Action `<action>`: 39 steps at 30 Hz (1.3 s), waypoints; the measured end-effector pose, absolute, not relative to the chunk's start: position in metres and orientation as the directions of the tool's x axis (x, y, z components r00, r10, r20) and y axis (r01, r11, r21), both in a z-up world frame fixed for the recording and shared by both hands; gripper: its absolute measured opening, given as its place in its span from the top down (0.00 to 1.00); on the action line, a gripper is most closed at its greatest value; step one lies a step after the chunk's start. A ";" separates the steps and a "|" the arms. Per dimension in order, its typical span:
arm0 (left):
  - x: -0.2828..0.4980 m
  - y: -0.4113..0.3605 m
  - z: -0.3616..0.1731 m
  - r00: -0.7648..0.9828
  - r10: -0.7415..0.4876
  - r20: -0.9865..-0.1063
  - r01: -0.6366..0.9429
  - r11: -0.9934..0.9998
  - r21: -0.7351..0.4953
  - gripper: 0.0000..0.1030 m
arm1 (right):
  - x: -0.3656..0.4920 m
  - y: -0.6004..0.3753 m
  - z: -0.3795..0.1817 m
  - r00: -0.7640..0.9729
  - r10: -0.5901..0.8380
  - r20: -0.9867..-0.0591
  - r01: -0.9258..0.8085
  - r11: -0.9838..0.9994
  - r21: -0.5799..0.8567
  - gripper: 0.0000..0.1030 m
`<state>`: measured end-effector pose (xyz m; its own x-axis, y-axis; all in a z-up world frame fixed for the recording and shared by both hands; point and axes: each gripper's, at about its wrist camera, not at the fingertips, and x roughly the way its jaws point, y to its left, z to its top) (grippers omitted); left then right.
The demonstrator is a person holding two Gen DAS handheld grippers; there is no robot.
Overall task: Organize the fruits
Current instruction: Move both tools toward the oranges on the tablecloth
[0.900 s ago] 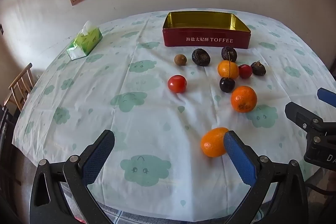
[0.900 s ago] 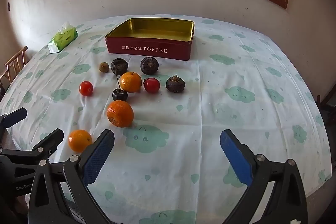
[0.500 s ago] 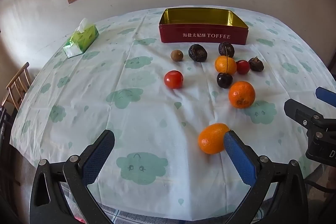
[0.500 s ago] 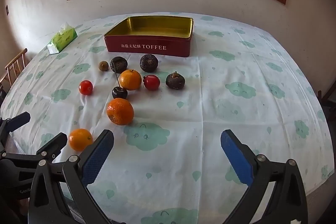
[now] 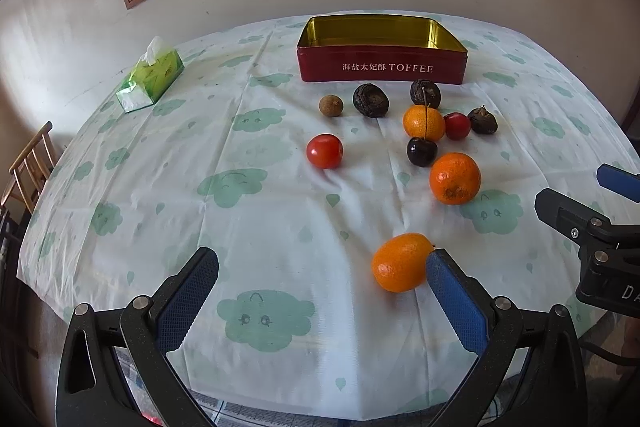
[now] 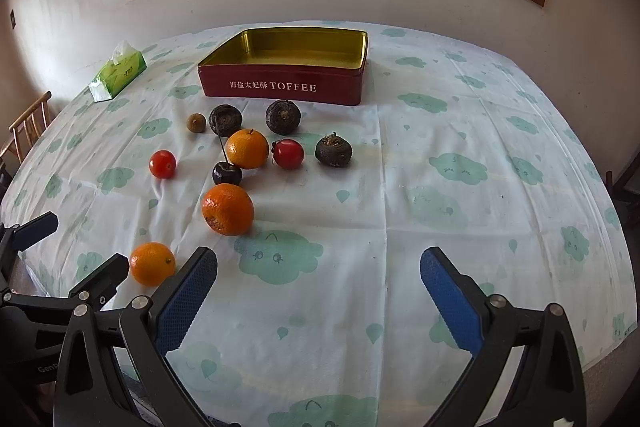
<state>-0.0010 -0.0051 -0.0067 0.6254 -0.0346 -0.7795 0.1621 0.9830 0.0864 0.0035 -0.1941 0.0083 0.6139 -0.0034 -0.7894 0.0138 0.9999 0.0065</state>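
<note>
Both grippers wide open, nothing held. Left gripper has crept forward over the last second: the near orange now sits just beside the inner face of one of its fingers, maybe touching, can't tell. Earlier it was a bit further out ahead of that finger. Right gripper hangs over bare surface, no real change, nothing between its fingers.

Everything referenced to the tin: it is empty, at the far side. All fruit is still on the surface in front of it:
- longan and two dark fruits closest to its front wall
- small orange, a red one, another dark one next row out
- cherry, tomato, big orange further out
- near orange farthest from the tin

Read: left is lining up on the near orange but it's off-centre, against one finger. Needs a sideways shift before closing, else it rolls off. Nothing sorted yet.
</note>
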 end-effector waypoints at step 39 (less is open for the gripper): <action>-0.001 -0.007 -0.015 0.611 -0.042 -0.790 0.165 0.983 0.076 0.00 | 0.003 -0.196 0.003 0.601 -0.009 -0.800 0.017 1.000 0.002 0.02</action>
<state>-0.0010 -0.0071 -0.0150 0.6111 -0.0419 -0.7904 0.1652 0.9834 0.0756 0.0033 -0.1962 0.0026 0.6006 -0.0087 -0.7995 0.0171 0.9999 0.0019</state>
